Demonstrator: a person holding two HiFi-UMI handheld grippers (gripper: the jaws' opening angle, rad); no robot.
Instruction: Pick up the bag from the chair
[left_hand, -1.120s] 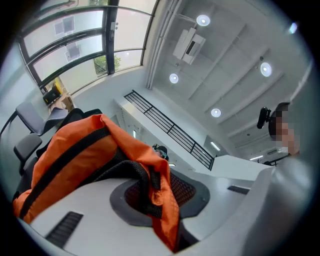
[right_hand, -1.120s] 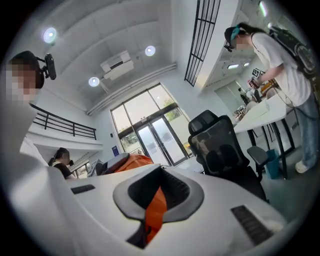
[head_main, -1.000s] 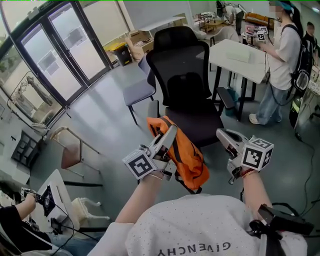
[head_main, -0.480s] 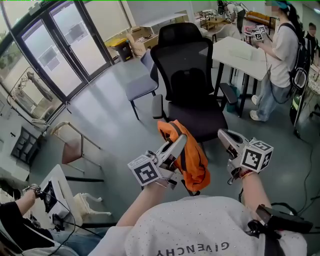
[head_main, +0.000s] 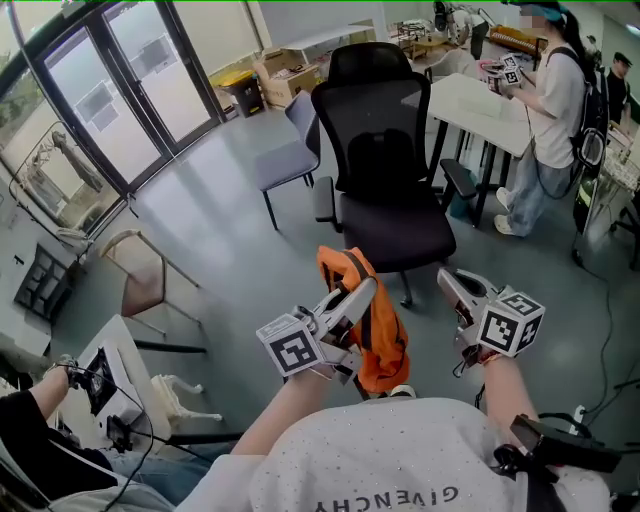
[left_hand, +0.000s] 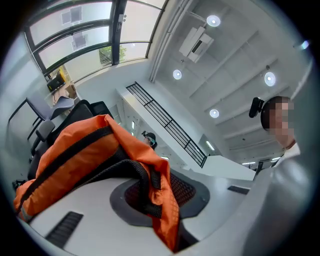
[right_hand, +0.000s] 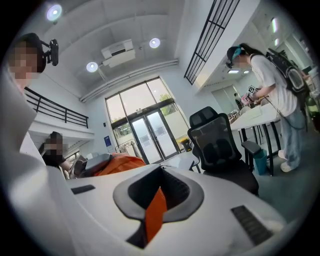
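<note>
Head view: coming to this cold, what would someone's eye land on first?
The bright orange bag hangs in mid-air at centre from the left gripper, whose jaws are closed on its black-trimmed fabric. Just behind it stands the black office chair, with nothing on its seat. To the right, the right gripper pinches a thin orange strap in its jaws.

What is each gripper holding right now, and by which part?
The left gripper clamps the orange bag by its black mesh strap; the right gripper pinches a narrow orange strip, seemingly the bag's webbing.
</note>
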